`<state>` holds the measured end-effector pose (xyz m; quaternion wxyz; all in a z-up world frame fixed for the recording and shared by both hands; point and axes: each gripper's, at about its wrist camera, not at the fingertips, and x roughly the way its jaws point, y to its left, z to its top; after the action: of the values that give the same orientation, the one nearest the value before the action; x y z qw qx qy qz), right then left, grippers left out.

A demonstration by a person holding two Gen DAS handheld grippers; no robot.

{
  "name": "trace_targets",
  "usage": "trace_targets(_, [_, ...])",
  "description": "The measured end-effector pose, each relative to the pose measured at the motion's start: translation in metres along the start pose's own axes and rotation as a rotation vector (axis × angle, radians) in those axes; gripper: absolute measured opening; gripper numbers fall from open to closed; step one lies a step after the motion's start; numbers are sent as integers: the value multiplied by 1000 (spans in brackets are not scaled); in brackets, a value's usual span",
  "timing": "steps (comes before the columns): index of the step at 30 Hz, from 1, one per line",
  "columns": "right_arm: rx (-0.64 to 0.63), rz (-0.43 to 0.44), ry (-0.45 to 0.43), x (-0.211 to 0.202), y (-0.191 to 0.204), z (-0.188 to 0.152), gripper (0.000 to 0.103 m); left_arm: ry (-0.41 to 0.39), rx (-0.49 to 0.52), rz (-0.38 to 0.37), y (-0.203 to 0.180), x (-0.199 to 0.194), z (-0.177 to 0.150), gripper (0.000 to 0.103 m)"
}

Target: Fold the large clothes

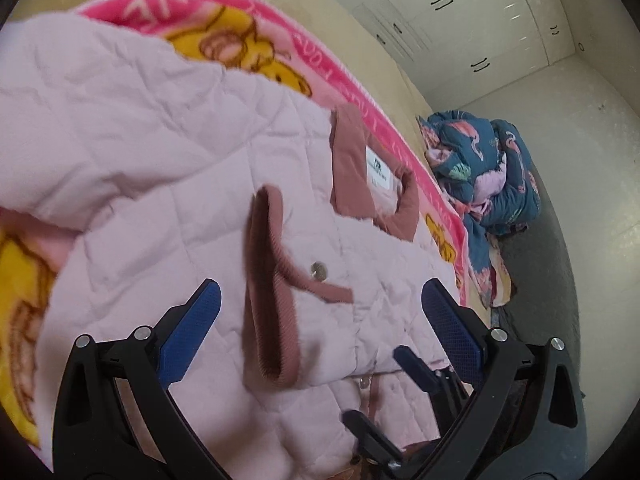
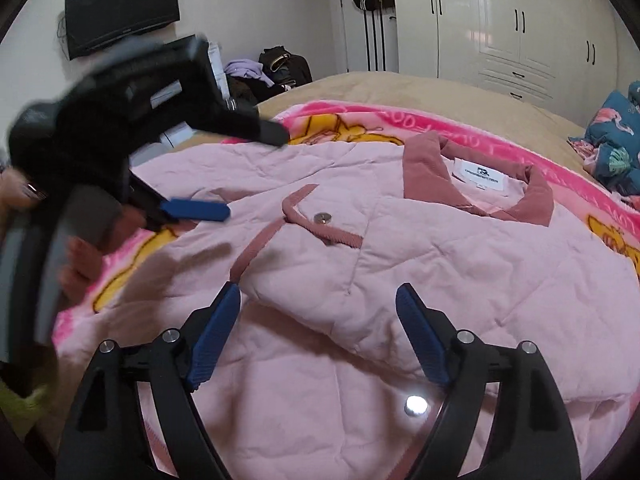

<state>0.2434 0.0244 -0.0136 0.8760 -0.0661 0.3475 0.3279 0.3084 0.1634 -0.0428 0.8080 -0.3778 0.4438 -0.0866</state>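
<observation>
A pale pink quilted jacket (image 2: 460,248) with a darker pink collar (image 2: 424,176) and white label lies spread on a pink cartoon blanket (image 2: 360,120) on the bed. One sleeve is folded across the front, its ribbed cuff (image 1: 272,300) near a snap button (image 2: 322,218). My left gripper (image 1: 320,304) is open and empty just above the cuff; it also shows in the right wrist view (image 2: 200,208) at the left. My right gripper (image 2: 320,300) is open and empty over the jacket's lower front.
A bundled blue flamingo-print quilt (image 1: 492,168) lies at the bed's far end. White wardrobes (image 2: 520,32) line the far wall. A wall TV (image 2: 120,8) and a pile of clothes and bags (image 2: 272,68) stand beyond the bed.
</observation>
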Motion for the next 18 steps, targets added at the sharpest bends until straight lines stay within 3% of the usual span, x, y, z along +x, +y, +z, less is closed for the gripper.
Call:
trace_targets(6, [87,-49,-16,-22,-36,-4,83,36,6,37,3,20,-7,94])
trace_targets(17, [300,-252,-40,-65,-117,-32,86,47,98,109,-12,51,-26,94])
trace_targets(18, [309,-269,-42,-69,-122,-35,86,38,115,120,-14,52,-28,89])
